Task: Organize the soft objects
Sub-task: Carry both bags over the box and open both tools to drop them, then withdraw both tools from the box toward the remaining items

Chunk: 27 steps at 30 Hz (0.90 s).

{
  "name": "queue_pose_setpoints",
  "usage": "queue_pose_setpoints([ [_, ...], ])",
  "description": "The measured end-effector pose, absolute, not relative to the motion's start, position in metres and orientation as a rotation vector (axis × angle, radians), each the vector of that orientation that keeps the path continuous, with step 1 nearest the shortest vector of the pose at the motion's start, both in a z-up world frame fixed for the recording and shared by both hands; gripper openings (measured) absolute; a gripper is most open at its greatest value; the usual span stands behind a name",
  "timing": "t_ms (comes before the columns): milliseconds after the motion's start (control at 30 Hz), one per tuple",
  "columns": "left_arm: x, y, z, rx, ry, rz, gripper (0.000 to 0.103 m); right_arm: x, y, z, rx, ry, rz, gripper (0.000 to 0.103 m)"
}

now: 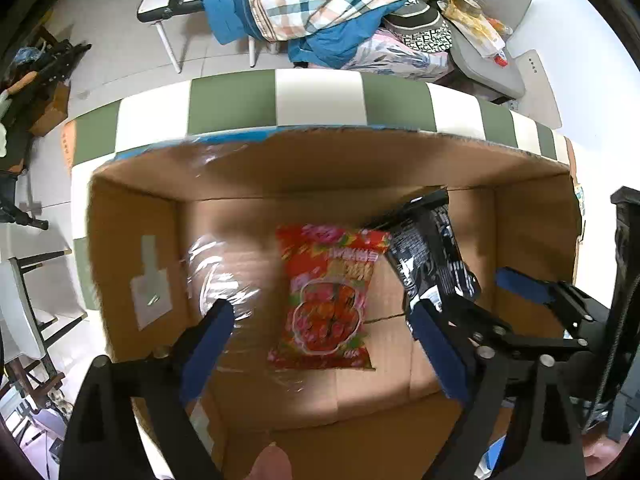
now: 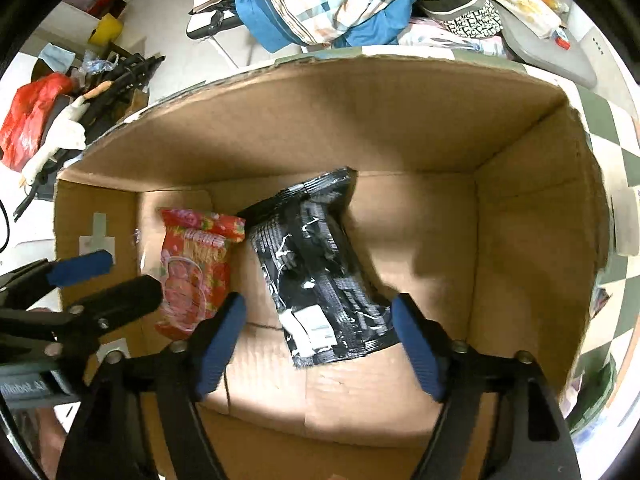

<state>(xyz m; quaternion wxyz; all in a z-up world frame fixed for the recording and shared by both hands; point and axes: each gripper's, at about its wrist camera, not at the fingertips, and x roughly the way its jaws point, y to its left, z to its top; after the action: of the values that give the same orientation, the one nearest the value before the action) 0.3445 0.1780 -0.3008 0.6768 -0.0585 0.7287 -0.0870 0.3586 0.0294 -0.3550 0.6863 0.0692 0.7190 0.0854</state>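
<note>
A: Inside the cardboard box (image 1: 132,216), what lies on the floor of it?

B: Two soft packets. A red snack packet (image 1: 328,296) lies flat near the middle-left of the bottom, and a black packet (image 2: 320,268) lies just to its right, its far end propped up towards the back wall. They sit side by side, near enough that their upper corners seem to meet.

A: And the tongs?

B: The left tongs (image 1: 324,344) hang over the box with their blue pads spread wide, nothing between them; the red packet shows through the gap. The right tongs (image 2: 316,344) are likewise spread apart and empty, above the near end of the black packet. Whether a pad brushes it, I cannot tell.

A: Where does the box stand?

B: On a surface (image 1: 320,96) covered in green and white checks. Beyond it, a heap of checked and blue bedding (image 1: 320,4) lies piled on a chair.
</note>
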Motion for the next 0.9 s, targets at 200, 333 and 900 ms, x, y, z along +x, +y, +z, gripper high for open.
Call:
queue_pose_setpoints([
  [200, 0.325, 0.182, -0.292, -0.129, 1.605, -0.159, 0.097, 0.34, 0.034, -0.338, 0.092, 1.598, 0.181, 0.103],
  [333, 0.309, 0.182, -0.277, -0.111, 1.55, -0.113, 0.097, 0.323, 0.036, -0.32, 0.037, 1.556, 0.142, 0.103],
  [900, 0.241, 0.184, -0.203, -0.074, 1.366, -0.026, 0.097, 0.253, 0.023, -0.229, 0.007, 1.408, 0.115, 0.103],
])
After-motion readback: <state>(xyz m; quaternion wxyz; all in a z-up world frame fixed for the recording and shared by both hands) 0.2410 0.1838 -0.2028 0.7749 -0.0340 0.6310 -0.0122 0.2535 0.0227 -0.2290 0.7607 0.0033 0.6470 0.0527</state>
